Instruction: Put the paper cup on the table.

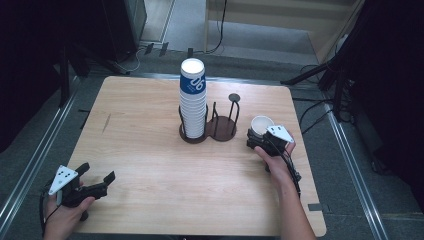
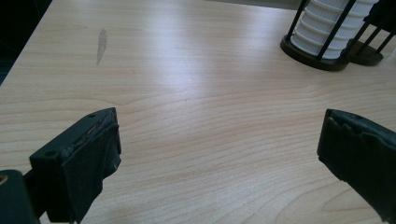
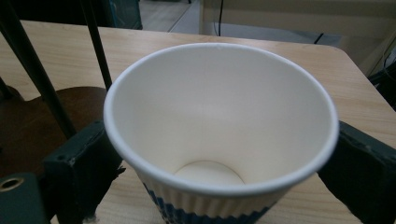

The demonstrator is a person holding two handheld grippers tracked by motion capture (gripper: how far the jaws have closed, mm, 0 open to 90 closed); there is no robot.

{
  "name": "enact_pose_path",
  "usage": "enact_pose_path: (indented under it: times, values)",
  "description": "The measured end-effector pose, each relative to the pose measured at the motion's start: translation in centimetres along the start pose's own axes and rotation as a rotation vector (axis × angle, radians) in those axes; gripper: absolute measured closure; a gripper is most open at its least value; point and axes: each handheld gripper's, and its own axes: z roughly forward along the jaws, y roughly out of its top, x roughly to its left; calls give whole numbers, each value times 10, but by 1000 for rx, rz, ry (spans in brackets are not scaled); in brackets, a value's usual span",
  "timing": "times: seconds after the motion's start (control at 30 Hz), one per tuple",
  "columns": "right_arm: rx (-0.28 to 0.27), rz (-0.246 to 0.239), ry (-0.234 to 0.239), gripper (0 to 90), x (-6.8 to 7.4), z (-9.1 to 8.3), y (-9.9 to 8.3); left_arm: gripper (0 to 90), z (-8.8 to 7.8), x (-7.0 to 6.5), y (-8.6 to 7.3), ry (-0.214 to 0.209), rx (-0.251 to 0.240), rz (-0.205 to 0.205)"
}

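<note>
Centrally, toward the far edge of the table, one double holder stands; its left bay carries one tall stack of ribbed white cups, too many to count, the top one banded blue. Its right bay is bare, with a disc-topped post. One single cup stands upright, mouth up, just right of the holder, near the right edge. Two grippers are present.

Right gripper: held at the cup from the near side. In the right gripper view the cup sits between the two jaws, which flank its ribbed wall low down; the left pad seems to touch the wall, but whether either pad presses cannot be told. The jaws stand about a cup's width apart.

Left gripper: held near the near-left corner, jaws spread wide, nothing between them; the left gripper view shows bare wood between the pads, with the stack far off at the upper right.
</note>
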Motion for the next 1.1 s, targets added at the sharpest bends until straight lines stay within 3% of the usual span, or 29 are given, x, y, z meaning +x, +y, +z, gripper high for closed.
enact_pose_path:
  times: [0.4, 1.1]
  values:
    - [-18, -26, 36, 25, -3, -20, 11, 3, 0, 0, 0, 3, 3, 0]
    - [-53, -5, 23, 1, 2, -57, 18, 4, 0, 0, 0, 3, 1, -1]
